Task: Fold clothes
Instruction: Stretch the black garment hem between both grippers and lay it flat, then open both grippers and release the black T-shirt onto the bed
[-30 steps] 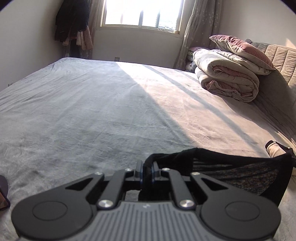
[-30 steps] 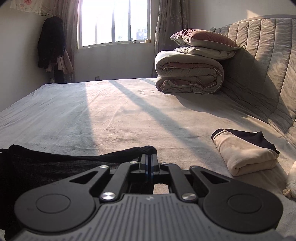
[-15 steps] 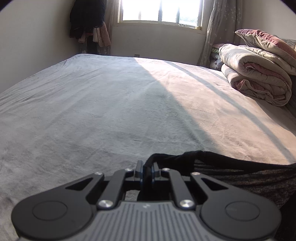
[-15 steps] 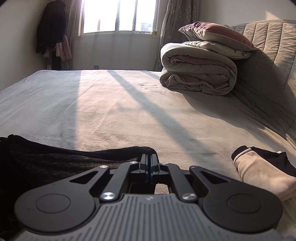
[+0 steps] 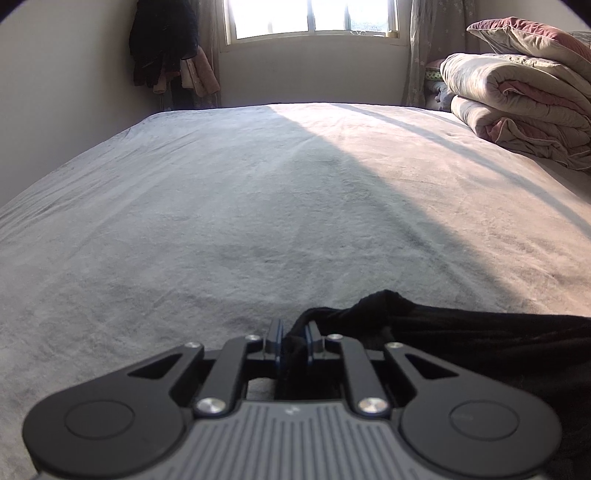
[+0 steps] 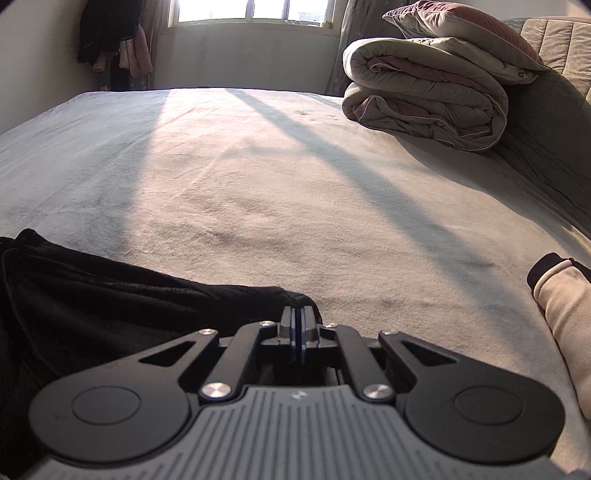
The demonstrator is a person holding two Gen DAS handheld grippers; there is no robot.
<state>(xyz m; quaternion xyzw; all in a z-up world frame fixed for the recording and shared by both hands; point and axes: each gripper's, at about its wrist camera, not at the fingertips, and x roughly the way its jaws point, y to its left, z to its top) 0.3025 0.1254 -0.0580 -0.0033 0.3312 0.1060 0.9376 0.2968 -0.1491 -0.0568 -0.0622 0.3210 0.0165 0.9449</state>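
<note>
A soft black knit garment [image 5: 480, 343] sags over the plush bedspread [image 5: 258, 206], pinched by left gripper [image 5: 294, 341] and right gripper [image 6: 297, 328].

On the bed [image 6: 295, 177] the garment [image 6: 110, 306] lies at the near edge, stretched between the left gripper [image 5: 294, 341] at its left end and the right gripper [image 6: 298, 334] at its right end. From the right gripper, a folded garment [image 6: 565, 314] lies at 3 o'clock. A rolled quilt [image 6: 424, 96] under a pillow [image 6: 461, 26] sits at 1 o'clock, and a window [image 6: 251, 9] stands behind at 12.
</note>
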